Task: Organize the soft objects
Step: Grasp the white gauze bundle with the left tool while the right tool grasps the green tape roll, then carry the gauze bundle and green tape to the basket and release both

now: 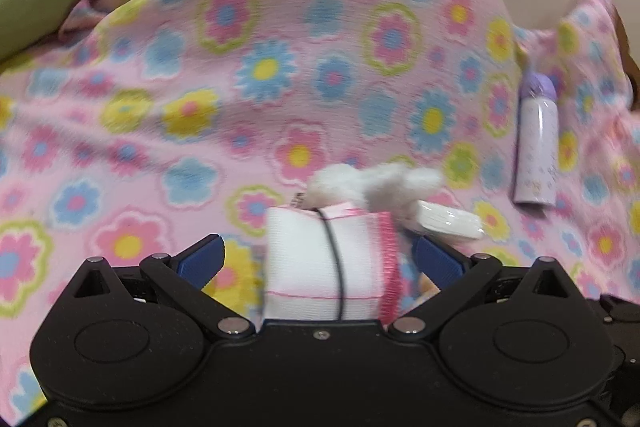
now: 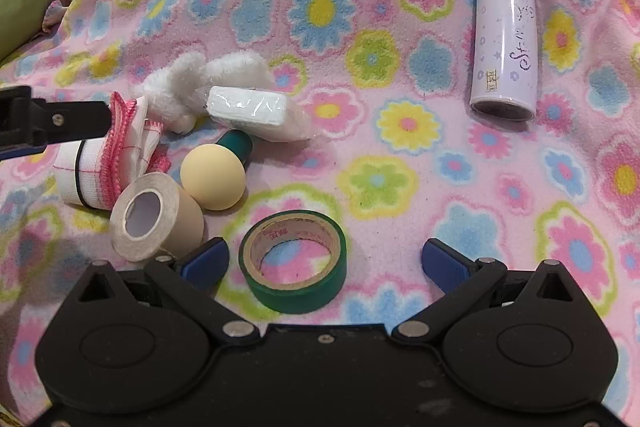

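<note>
Fleece blanket, pink with flowers, carries everything; we read the right wrist view from left to right

- Far left: left gripper reaches in over the rolled white cloth, which has a black band round it and a pink crocheted edge. In its own view the blue pads stand apart on both sides of the roll, not pressing it. Risk: roll lies deep between the fingers; closing off-centre could catch only the loose pink edge and unroll the bundle
- Just right of it: beige tape roll leaning on its side, touching the cloth. Any tug on the cloth could send it rolling
- Behind: white plush toy with a wrapped tissue pack resting against it; cream ball on a green stem near the pack. Tight cluster, so one lift may drag neighbours
- Centre: green tape ring lies flat between the wide-open fingers of the right gripper, untouched. We judge it not soft, so grabbing it would be a wrong pick
- Right: lilac bottle, well apart, lying down; could roll on the soft fleece
</note>
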A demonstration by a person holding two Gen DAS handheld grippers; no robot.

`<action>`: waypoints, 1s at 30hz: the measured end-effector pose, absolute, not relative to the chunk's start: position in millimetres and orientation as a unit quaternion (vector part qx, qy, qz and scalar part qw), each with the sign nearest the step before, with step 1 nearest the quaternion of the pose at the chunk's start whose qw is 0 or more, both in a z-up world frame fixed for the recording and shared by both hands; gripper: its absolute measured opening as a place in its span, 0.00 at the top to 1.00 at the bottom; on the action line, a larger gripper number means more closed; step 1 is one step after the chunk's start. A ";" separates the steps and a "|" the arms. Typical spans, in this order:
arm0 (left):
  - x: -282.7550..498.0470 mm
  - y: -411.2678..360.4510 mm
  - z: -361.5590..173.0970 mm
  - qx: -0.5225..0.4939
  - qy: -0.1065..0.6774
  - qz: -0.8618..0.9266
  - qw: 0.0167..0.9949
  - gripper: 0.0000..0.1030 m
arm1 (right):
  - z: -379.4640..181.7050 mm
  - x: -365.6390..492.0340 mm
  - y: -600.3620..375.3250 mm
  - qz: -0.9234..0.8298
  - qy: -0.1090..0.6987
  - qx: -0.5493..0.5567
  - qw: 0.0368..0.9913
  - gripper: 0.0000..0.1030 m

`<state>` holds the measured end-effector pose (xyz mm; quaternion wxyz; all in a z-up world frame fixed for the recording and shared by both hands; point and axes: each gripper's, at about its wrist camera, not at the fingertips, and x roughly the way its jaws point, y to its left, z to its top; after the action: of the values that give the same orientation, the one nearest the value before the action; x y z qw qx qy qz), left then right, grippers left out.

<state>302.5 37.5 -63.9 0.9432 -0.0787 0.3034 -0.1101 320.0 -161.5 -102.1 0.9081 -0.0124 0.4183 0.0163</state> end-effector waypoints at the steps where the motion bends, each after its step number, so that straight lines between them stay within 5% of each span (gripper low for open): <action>1: 305.6 31.9 -63.7 -0.070 0.309 -0.109 0.942 0.03 | -102.1 319.9 -161.5 0.016 0.418 -0.012 0.908 0.00; 12: 340.9 12.6 -89.5 -0.055 0.398 -0.076 0.912 0.09 | -100.3 319.5 -160.7 0.017 0.416 -0.014 0.909 0.00; 14: 339.3 11.3 -88.4 -0.046 0.399 -0.075 0.913 0.26 | -98.2 318.4 -159.2 0.021 0.412 -0.020 0.911 0.09; 20: 331.4 12.6 -80.7 -0.024 0.406 -0.064 0.911 0.29 | -88.2 312.6 -153.5 0.052 0.398 -0.041 0.915 0.53; 30: 283.4 31.8 -39.1 -0.047 0.400 -0.048 0.914 0.29 | -53.8 279.2 -168.4 0.039 0.417 -0.008 0.908 0.54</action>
<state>283.4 31.8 -39.1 0.9142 -0.0465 0.3997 -0.0478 279.2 -168.4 -53.8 0.9081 -0.0083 0.4169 0.0391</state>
